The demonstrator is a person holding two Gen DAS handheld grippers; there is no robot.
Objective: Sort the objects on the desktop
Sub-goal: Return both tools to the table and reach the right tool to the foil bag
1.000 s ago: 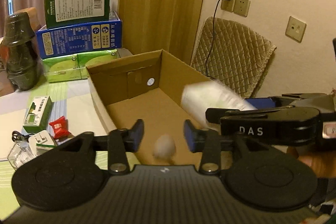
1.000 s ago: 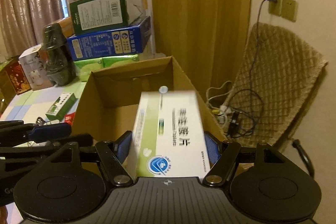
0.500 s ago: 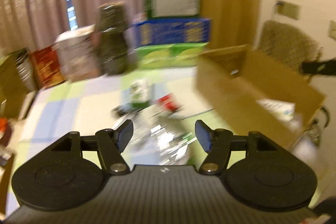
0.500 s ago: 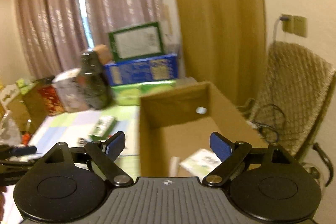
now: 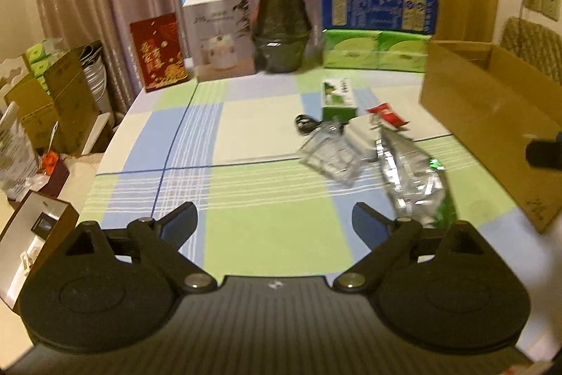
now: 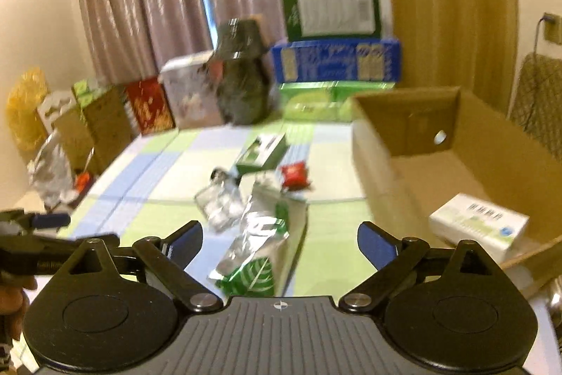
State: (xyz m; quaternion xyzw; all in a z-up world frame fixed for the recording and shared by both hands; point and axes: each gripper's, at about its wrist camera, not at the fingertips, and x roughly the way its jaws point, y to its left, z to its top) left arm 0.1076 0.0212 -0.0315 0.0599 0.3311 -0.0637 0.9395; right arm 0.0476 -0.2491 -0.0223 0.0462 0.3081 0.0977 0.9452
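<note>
My left gripper is open and empty above the checked tablecloth. My right gripper is open and empty, just behind a silver and green foil bag, which also shows in the left wrist view. Beyond the bag lie a clear plastic packet, a white charger, a red sachet and a small green box. The open cardboard box at the right holds a white and green medicine box.
Along the table's back stand a red box, a white box, dark stacked pots and blue and green cartons. Boxes and bags crowd the floor at the left. The left gripper shows at the right view's left edge.
The right gripper opened and left the medicine box in the cardboard box, then pulled back. The left gripper swung left from the cardboard box to over the table and opened wider.
</note>
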